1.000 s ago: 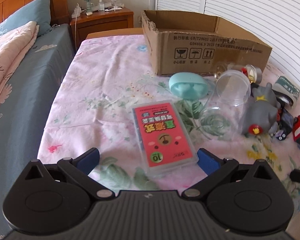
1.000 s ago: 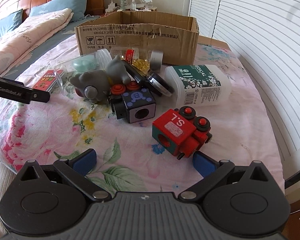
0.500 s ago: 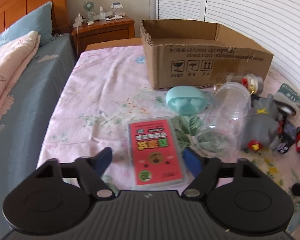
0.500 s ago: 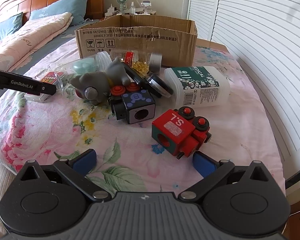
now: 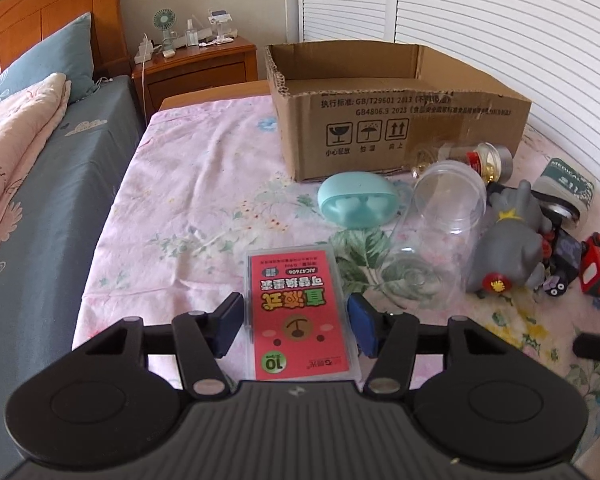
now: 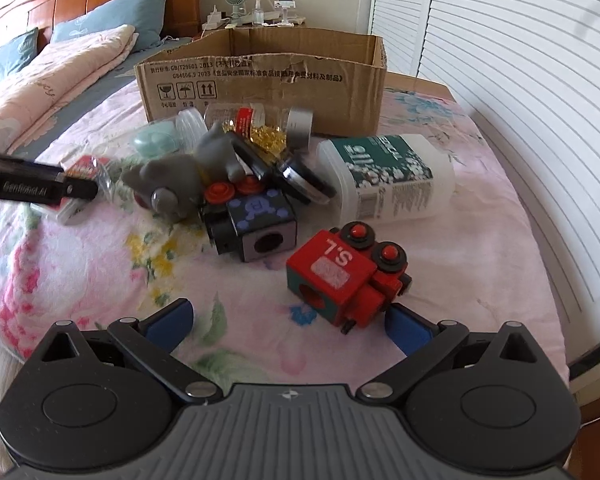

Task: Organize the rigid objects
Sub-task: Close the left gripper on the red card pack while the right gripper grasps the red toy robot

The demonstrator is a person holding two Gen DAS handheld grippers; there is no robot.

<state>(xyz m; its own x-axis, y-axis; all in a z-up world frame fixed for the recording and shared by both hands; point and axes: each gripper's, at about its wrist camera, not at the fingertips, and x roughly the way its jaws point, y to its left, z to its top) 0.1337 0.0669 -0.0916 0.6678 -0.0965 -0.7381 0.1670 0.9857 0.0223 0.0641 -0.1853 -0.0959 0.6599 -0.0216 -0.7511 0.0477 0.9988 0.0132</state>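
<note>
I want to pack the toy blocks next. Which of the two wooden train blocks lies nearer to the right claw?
The red train block, marked "S.L", lies nearer, just ahead of the open right claw. The black train block with purple marks sits farther back, against the grey toy.

A wooden headboard [image 5: 40, 32], nightstand [image 5: 200, 66] and white louvred doors [image 5: 480, 20] (daylit) surround the bed.

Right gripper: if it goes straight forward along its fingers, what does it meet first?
Probably the red toy block, which lies just ahead of the open right gripper, nearer its right finger. Directly along the middle there is bare floral sheet first, then the black toy block. Depth is uncertain.
</note>
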